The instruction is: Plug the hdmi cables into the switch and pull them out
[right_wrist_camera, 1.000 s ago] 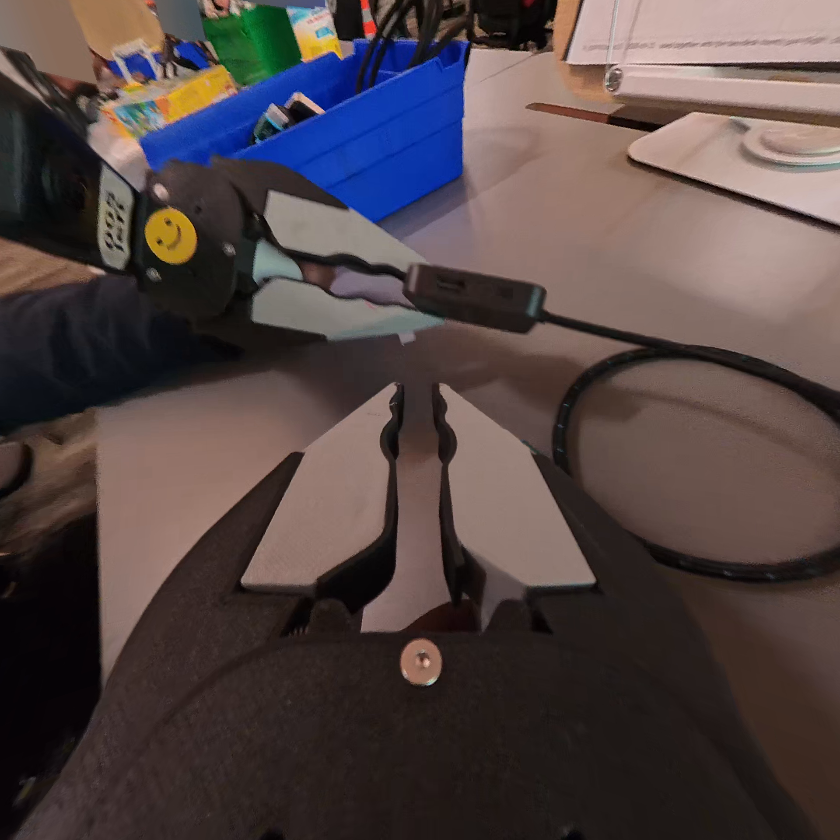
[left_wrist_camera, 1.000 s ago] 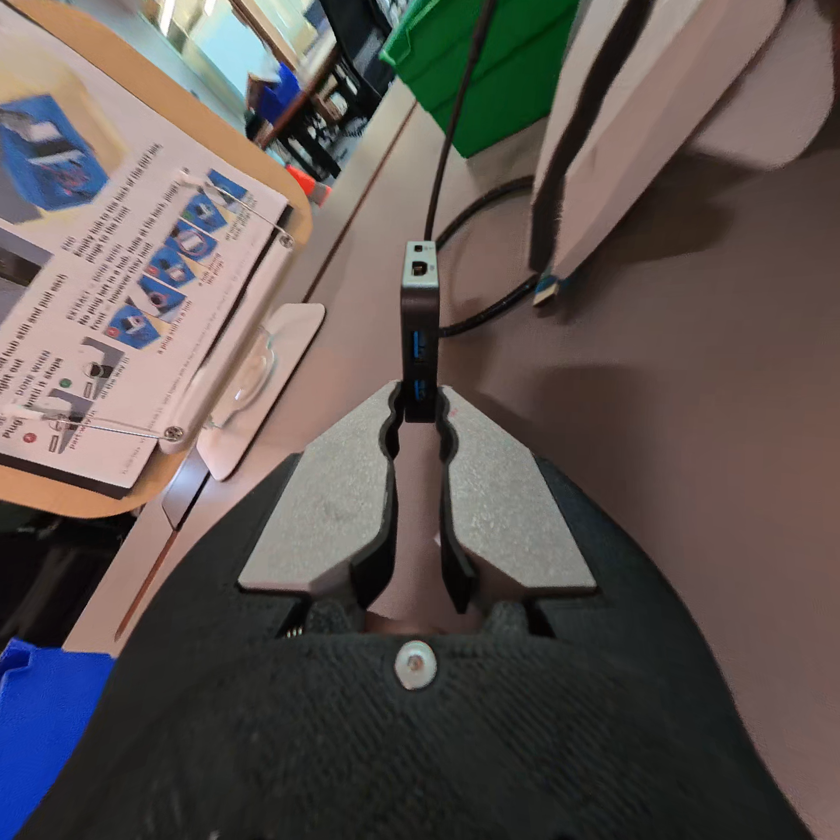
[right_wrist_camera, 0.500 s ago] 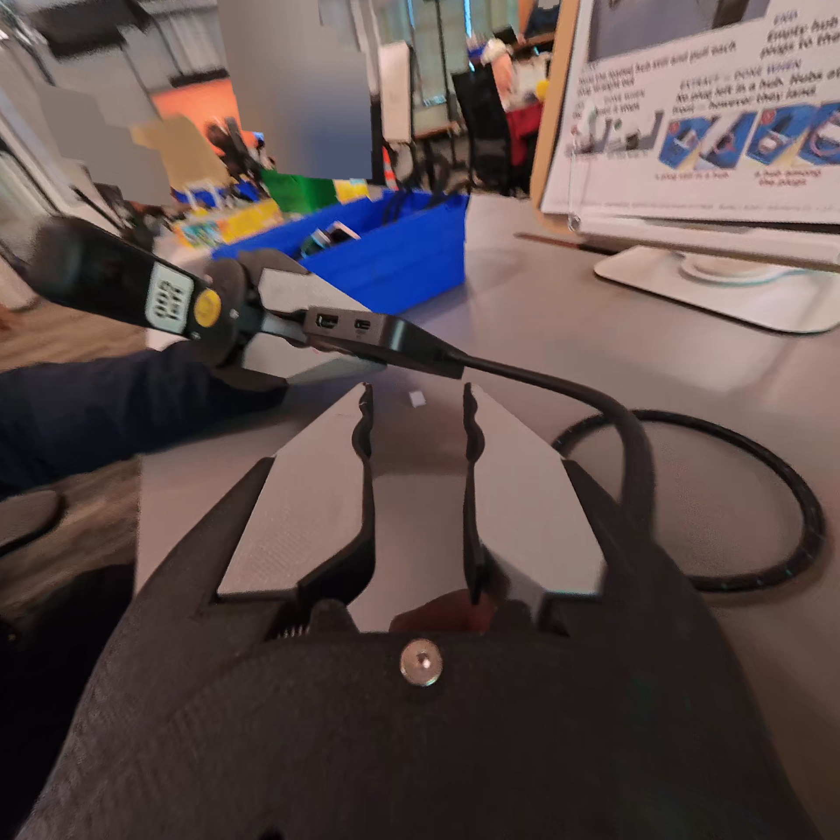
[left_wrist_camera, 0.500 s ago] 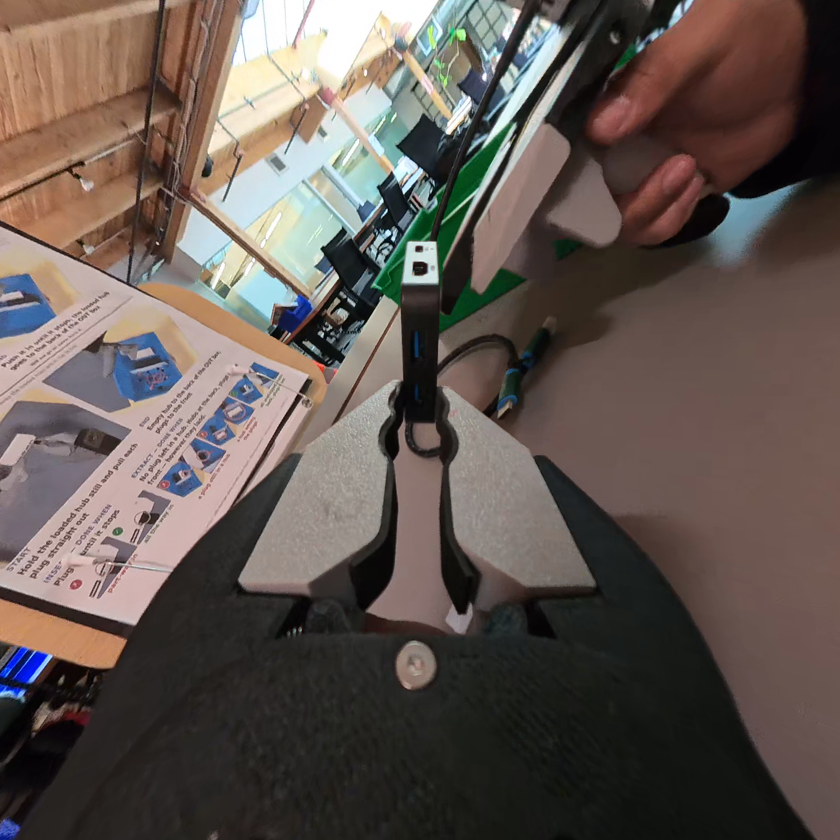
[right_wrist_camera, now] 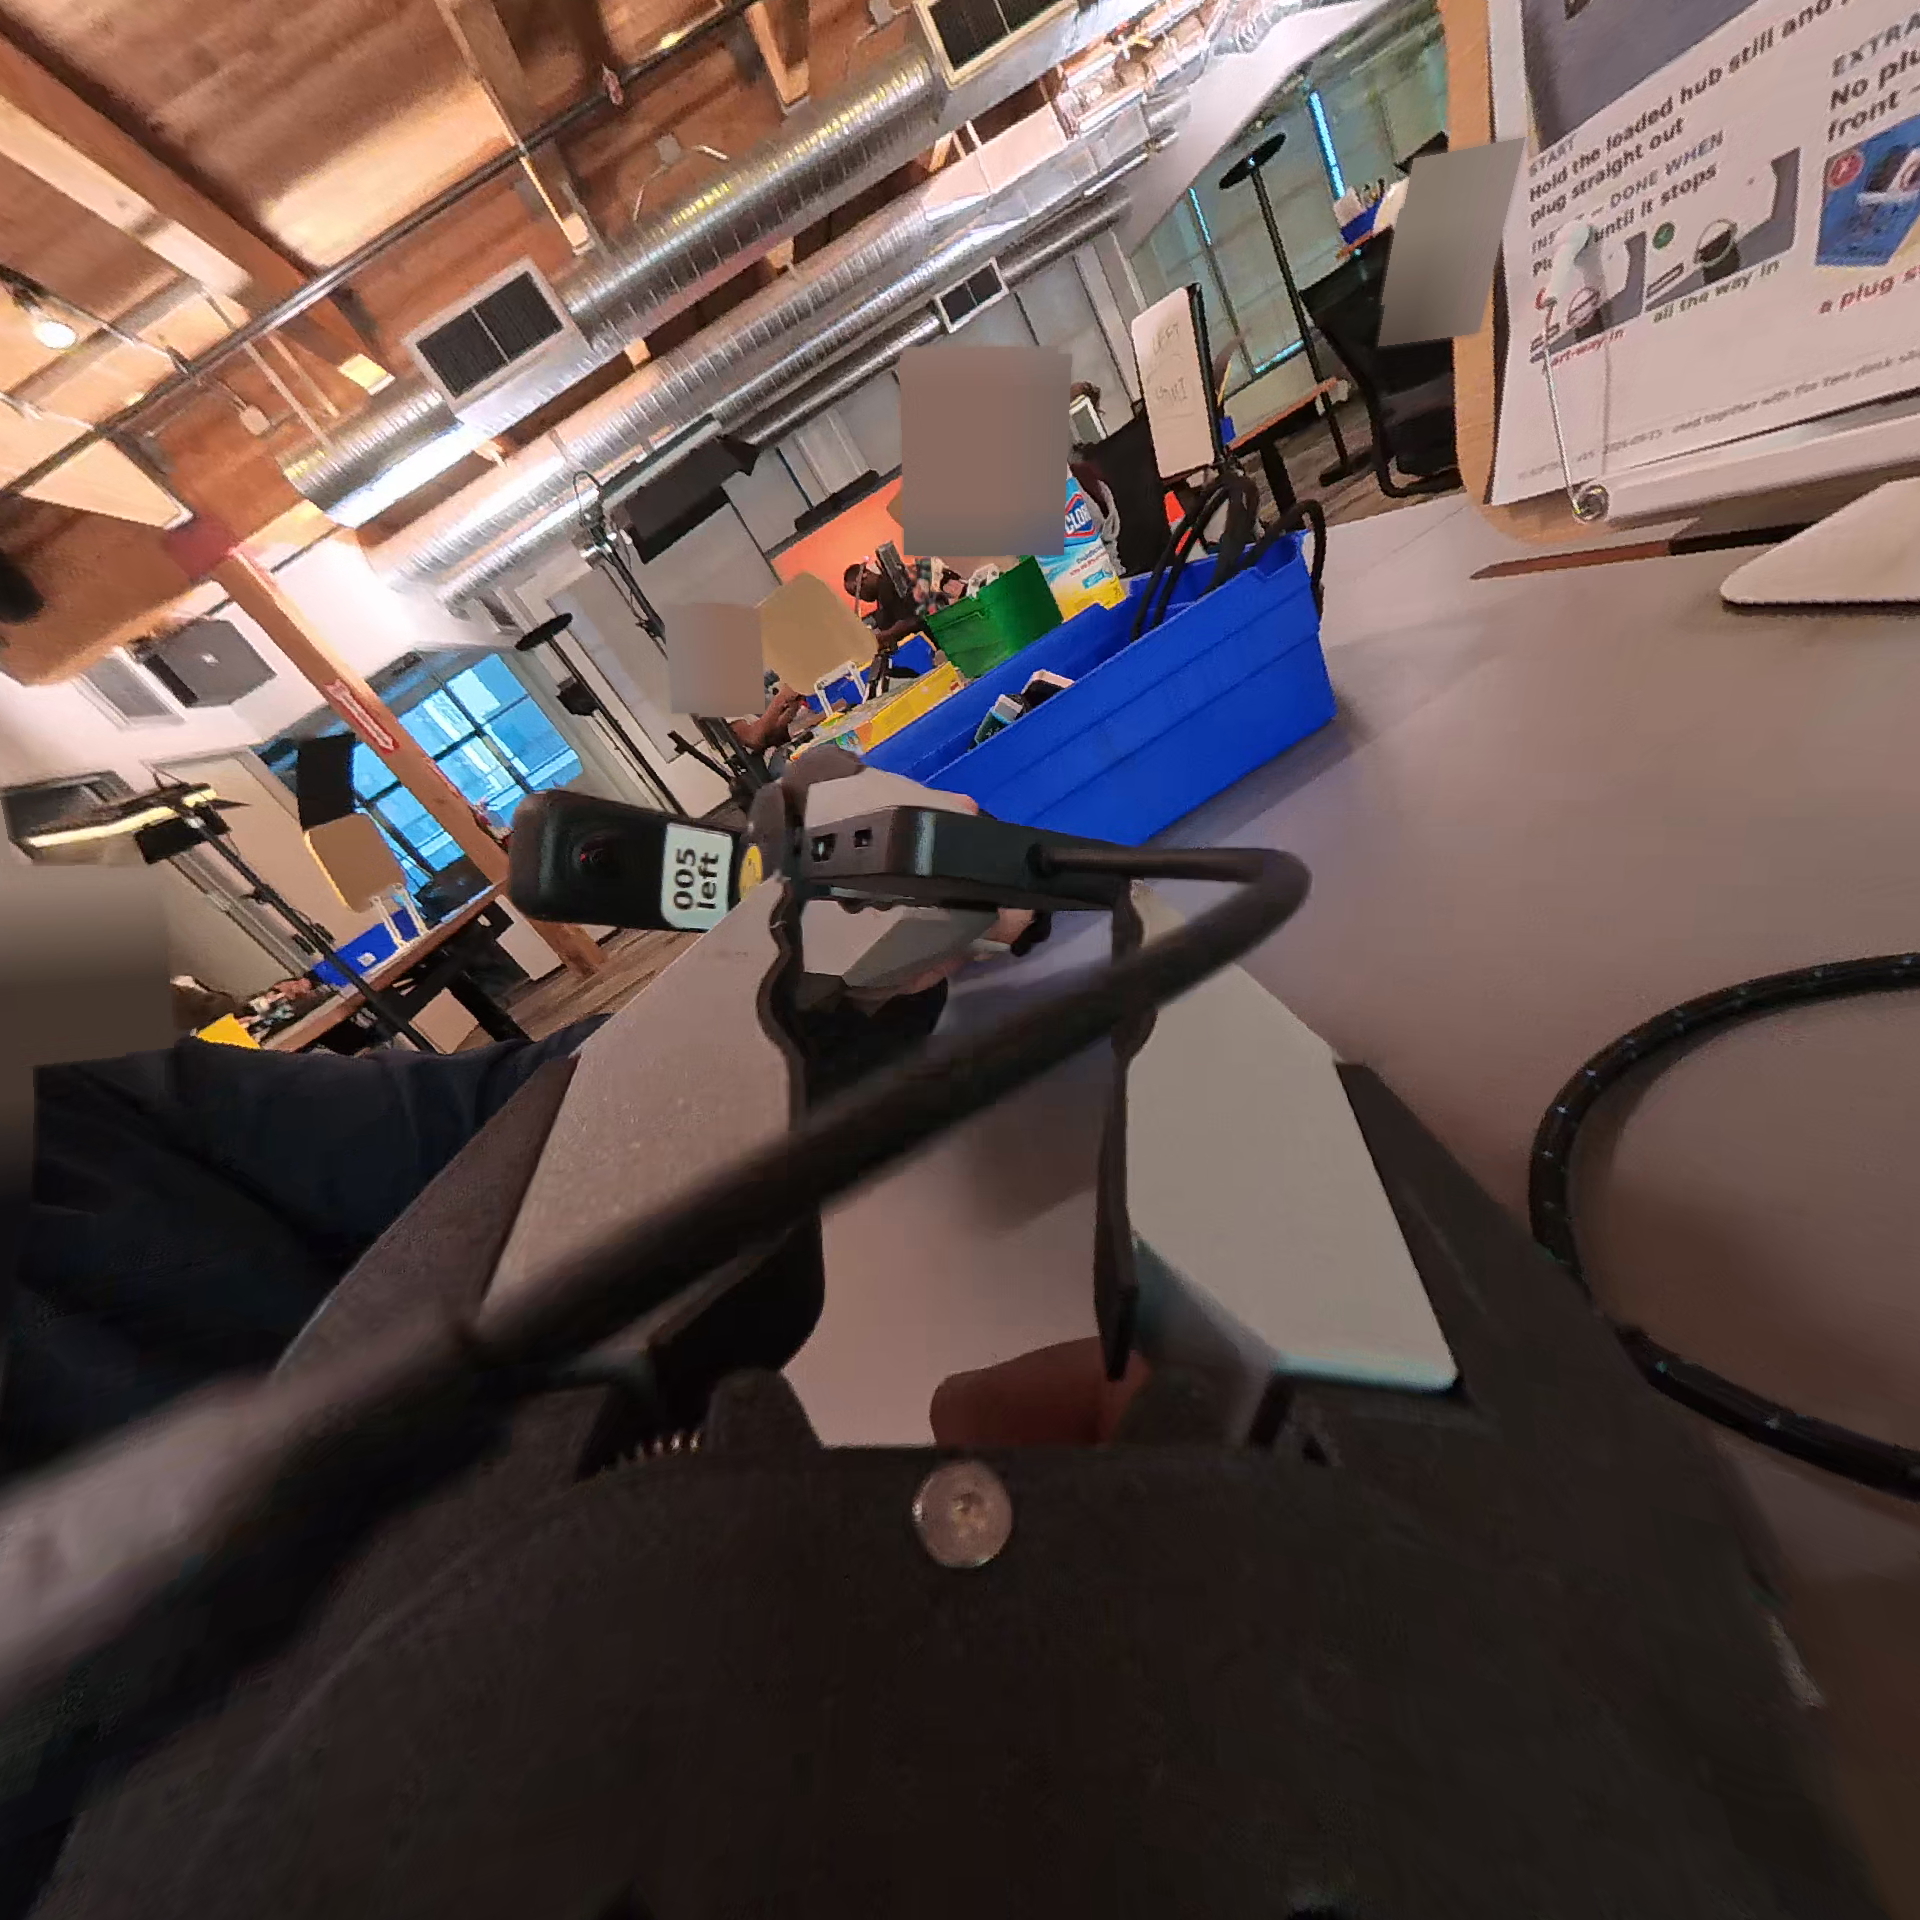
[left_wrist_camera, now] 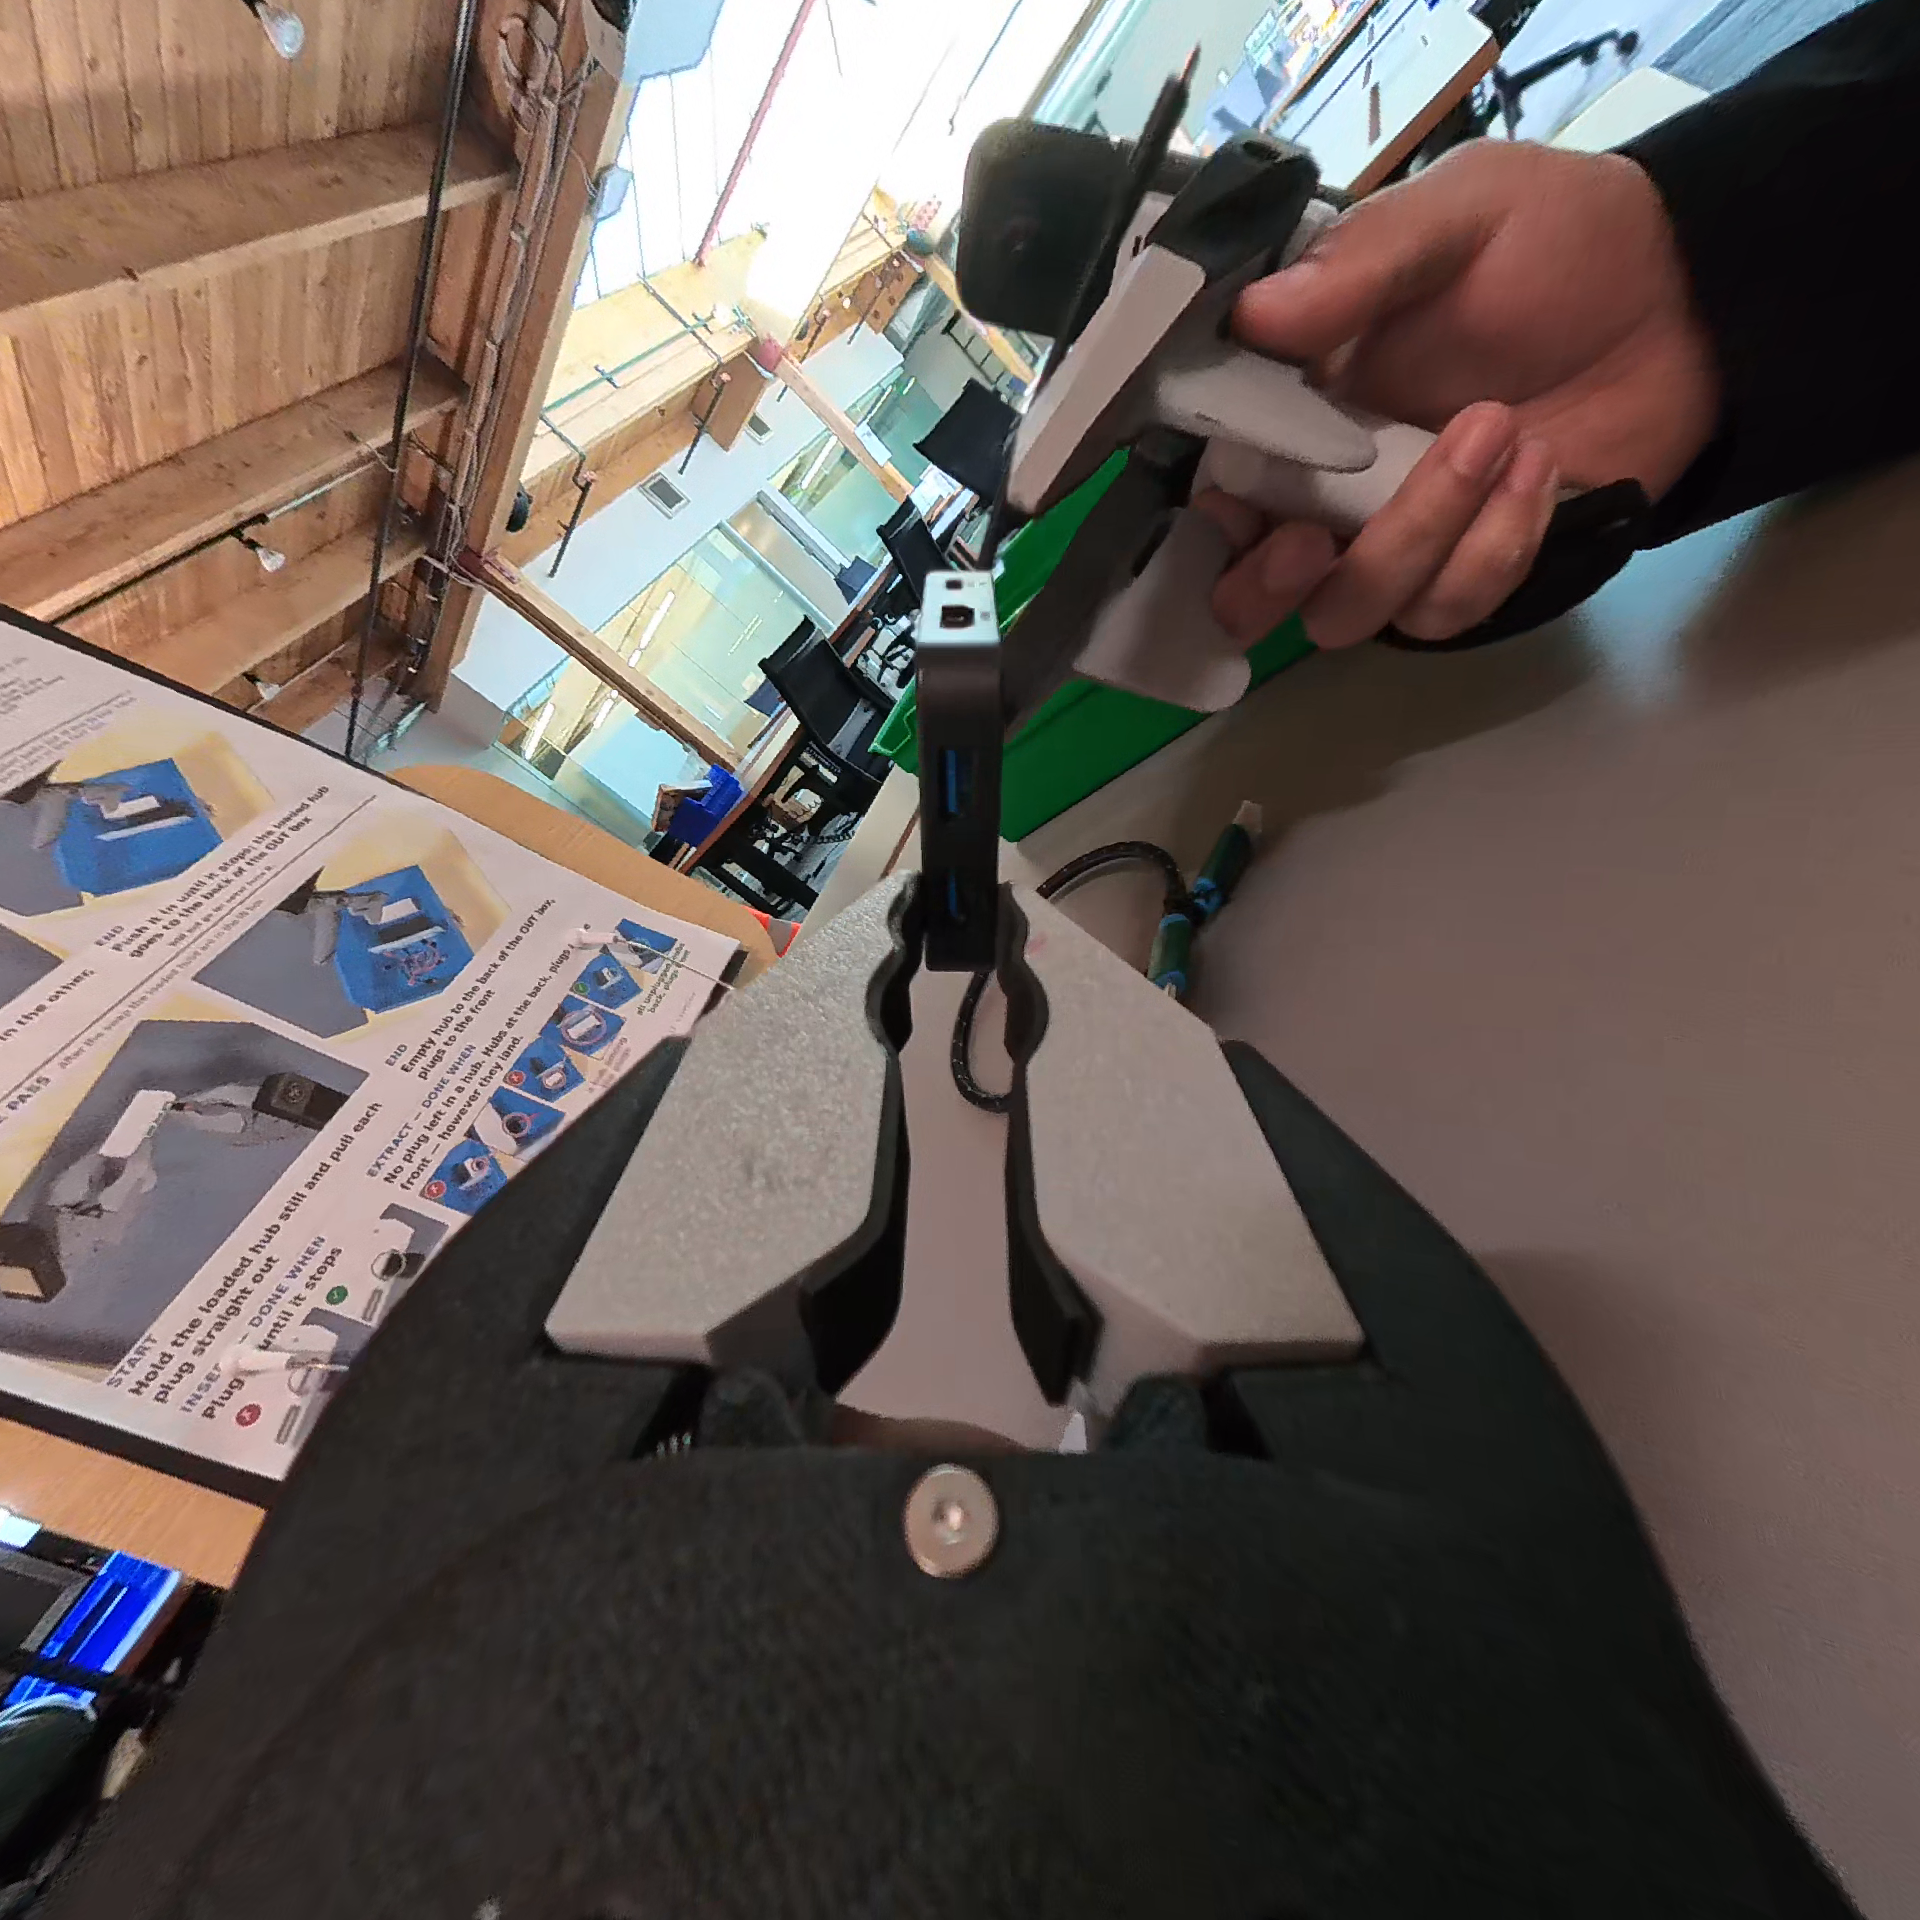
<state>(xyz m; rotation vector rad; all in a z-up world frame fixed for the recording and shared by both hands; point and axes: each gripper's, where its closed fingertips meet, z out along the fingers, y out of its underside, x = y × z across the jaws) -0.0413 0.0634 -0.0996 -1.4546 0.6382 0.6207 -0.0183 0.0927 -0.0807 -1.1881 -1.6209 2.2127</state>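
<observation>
Black and slim, the switch point(left_wrist_camera: 958, 769) stands at the centre of the left wrist view with its long axis running straight away from the camera, up the frame. Its near end is pinched between the tips of the left gripper point(left_wrist_camera: 961, 925), whose jaws are nearly together and clamped on it. Its far end, with a small port, points toward the upper middle of the frame, and two blue ports show on its side. A thin black cord point(left_wrist_camera: 977, 1049) loops out of the near end, between the grey fingers point(left_wrist_camera: 769, 1132). In the upper right of that view a hand point(left_wrist_camera: 1475, 384) in a dark sleeve grips the handle of the right gripper, which is tilted and raised off the grey table point(left_wrist_camera: 1558, 1039). Right of centre, a green-and-blue hdmi cable point(left_wrist_camera: 1210, 899) plug lies on the table, apart from the switch. In the right wrist view the switch point(right_wrist_camera: 904, 847) lies almost level across the middle, ports facing left, its cord point(right_wrist_camera: 1174, 935) arching down toward the lower left. The right gripper point(right_wrist_camera: 951, 966) stands wide open with nothing between its jaws, though the cord crosses in front of them. A blue bin point(right_wrist_camera: 1143, 707) sits beyond, upper centre.
</observation>
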